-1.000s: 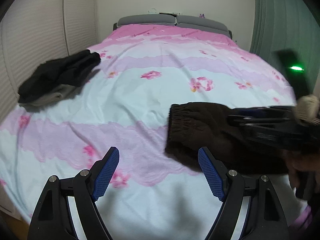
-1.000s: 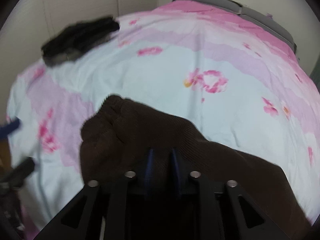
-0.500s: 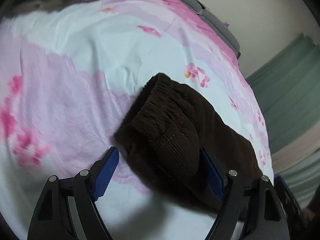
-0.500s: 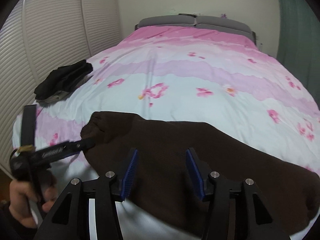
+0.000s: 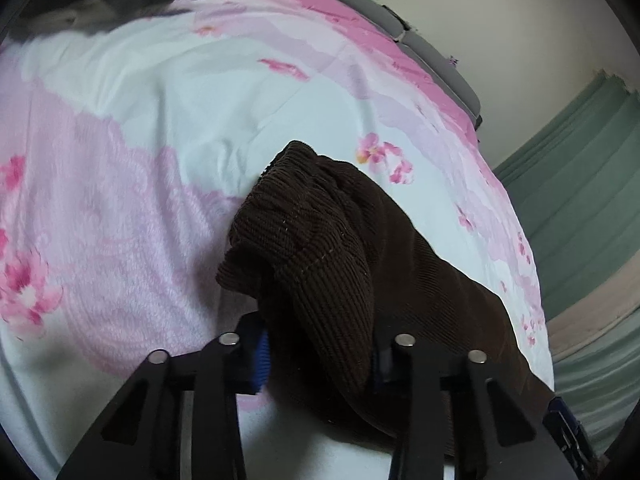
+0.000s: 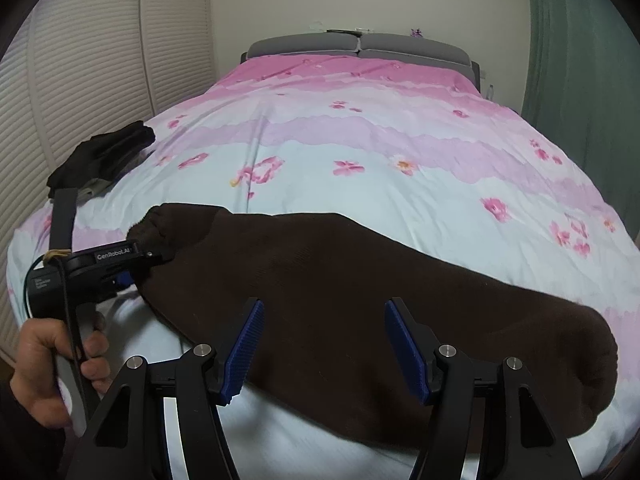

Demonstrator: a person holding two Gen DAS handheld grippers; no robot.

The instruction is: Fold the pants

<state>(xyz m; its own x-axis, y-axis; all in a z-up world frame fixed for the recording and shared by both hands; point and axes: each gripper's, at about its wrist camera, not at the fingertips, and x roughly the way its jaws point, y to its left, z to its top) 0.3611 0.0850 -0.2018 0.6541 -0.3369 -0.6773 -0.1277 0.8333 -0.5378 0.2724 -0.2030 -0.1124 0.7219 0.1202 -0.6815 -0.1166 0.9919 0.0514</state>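
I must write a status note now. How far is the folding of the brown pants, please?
Done: the brown pants lie stretched across the bed, apparently already doubled lengthwise. In hand: the left gripper is closing on the waistband end, cloth between its jaws; the right gripper is opening, with nothing between its pads. Left: the crosswise folds; none shows yet.

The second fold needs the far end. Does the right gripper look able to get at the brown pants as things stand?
Probably yes: the right gripper, its jaws opening and empty, hangs right over the brown pants with nothing between.
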